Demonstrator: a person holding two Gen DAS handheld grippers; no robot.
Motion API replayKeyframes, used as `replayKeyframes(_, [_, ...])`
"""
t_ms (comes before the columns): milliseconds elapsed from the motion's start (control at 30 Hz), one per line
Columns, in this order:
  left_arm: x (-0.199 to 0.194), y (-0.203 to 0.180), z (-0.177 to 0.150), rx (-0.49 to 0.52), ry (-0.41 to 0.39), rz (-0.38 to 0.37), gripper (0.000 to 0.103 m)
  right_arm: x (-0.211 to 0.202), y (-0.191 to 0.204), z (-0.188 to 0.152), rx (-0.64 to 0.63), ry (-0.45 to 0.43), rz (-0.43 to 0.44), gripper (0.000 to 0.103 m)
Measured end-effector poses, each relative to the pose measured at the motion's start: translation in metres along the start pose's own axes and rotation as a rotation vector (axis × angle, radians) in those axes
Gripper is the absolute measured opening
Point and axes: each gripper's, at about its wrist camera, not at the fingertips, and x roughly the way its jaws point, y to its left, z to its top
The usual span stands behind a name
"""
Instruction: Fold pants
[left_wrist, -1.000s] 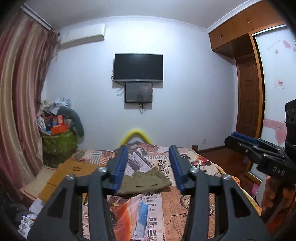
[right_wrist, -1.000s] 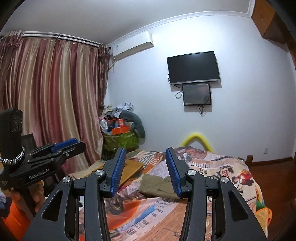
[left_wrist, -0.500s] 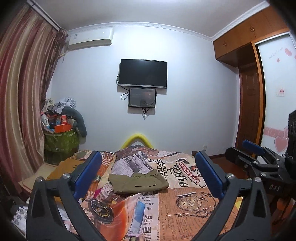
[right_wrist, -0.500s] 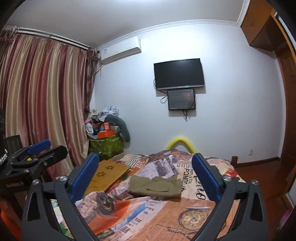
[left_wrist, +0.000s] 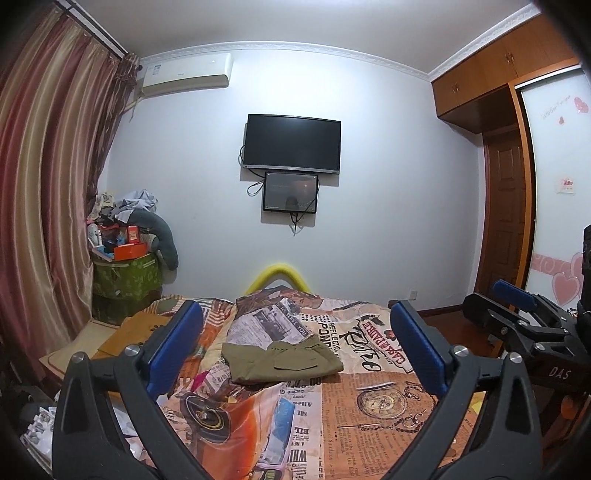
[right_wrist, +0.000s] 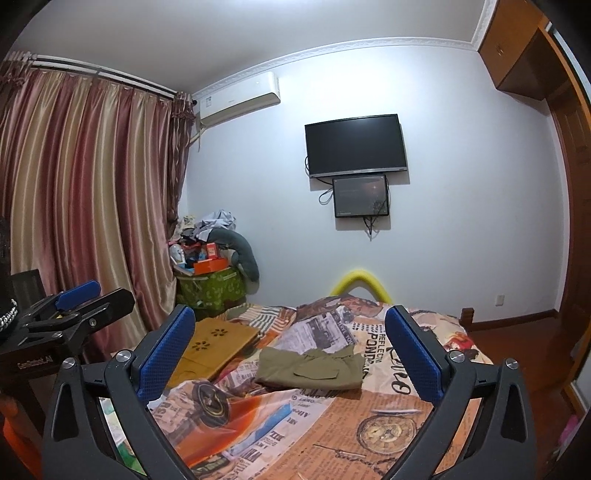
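Olive-green pants (left_wrist: 284, 363) (right_wrist: 310, 367) lie folded into a compact rectangle in the middle of the bed, on a newspaper-print cover (left_wrist: 369, 406). My left gripper (left_wrist: 295, 314) hovers over the near end of the bed, its blue-padded jaws wide open and empty, well short of the pants. My right gripper (right_wrist: 290, 314) is held beside it, also wide open with nothing between its fingers. Each gripper shows at the edge of the other's view: the right gripper (left_wrist: 487, 299) and the left gripper (right_wrist: 107, 295).
A wooden lap board (right_wrist: 214, 339) lies on the bed's left side. A green box (left_wrist: 127, 280) piled with clutter stands in the far left corner by the curtain (right_wrist: 92, 206). A yellow foam arch (left_wrist: 280, 277) rises at the bed's far end, under a wall television (left_wrist: 291, 144).
Both grippers have gone from nearly shut to wide open. Both views have tilted a little, showing more of the ceiling. The pants have stayed where they lay.
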Motion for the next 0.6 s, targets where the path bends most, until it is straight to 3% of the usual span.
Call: replayKeyframes(600, [0.0076,-0.005,-0.0065,0.018,0.021,-0.008,0.103,-0.0013,0.0019,-0.0013,-0.003,0.021,0.001,0.102])
